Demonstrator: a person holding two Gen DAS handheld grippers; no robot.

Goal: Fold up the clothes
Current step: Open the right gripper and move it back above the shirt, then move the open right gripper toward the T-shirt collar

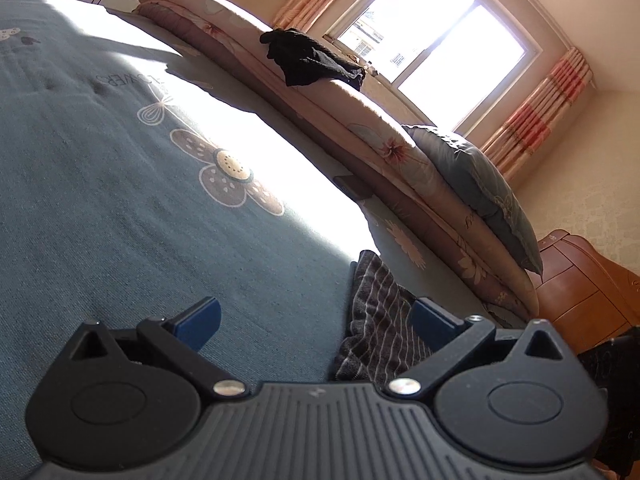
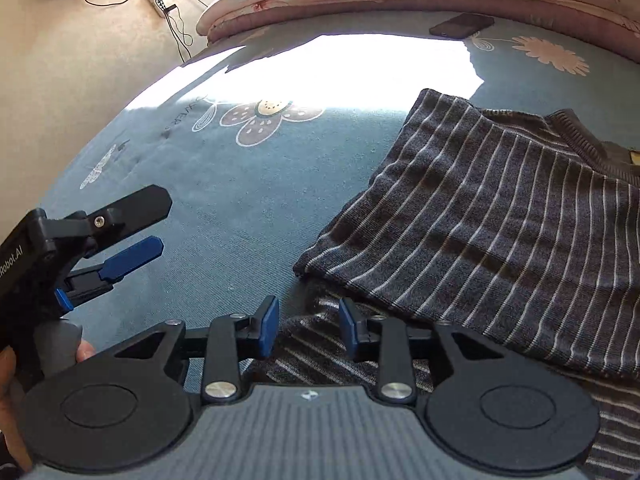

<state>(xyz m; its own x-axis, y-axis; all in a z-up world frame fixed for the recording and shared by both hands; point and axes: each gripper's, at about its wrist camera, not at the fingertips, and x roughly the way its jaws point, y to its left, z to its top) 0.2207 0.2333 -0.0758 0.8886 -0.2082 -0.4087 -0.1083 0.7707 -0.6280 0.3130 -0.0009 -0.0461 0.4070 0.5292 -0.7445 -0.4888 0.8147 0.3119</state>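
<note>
In your left wrist view, the left hand-held gripper point(image 1: 316, 322) hangs wide open over the blue bed sheet point(image 1: 120, 208), with the striped sweater point(image 1: 376, 320) by its right finger. In your right wrist view, the right hand-held gripper point(image 2: 308, 326) is parted, empty, above the sweater's lower layer; the folded sweater lies right of it, the left hand-held gripper well apart.

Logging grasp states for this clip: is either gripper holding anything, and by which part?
Nothing is held. The left gripper and right gripper are both open, beside and over the striped sweater.
</note>
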